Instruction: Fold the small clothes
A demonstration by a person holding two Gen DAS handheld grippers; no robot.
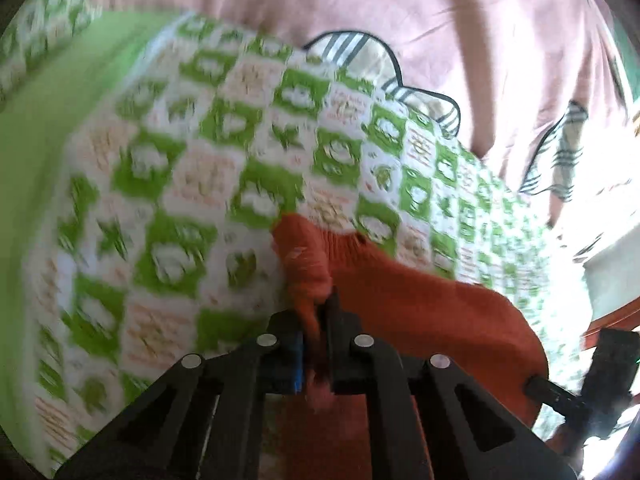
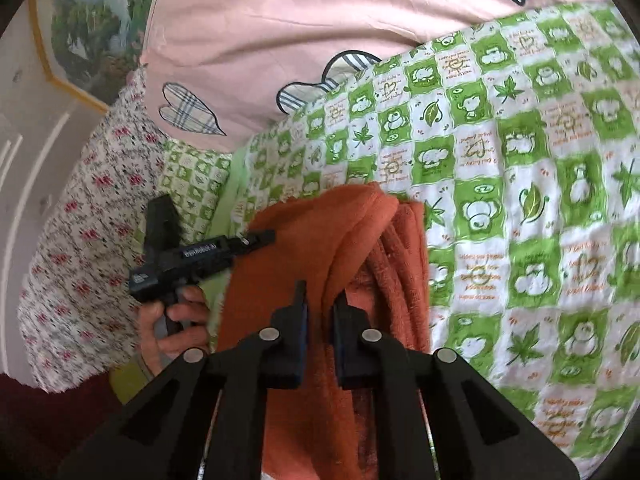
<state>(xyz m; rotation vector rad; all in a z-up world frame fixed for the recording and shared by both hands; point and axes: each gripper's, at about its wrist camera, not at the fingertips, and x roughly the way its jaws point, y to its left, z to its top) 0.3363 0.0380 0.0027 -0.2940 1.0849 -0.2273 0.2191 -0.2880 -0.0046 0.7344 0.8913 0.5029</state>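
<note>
- My left tongs are pinched shut on a bunched fold of the fuzzy rust-orange garment, which spreads away to their right.
- My right tongs clamp another gathered edge of that rust-orange garment; it hangs in folds between and below their fingers.
- The garment sits over the green-and-white checked bedspread with cartoon animals and leaves.
- A pink pillow with plaid heart patches lies beyond it.
- My left hand grips the left tool's handle, beside the garment.
</note>
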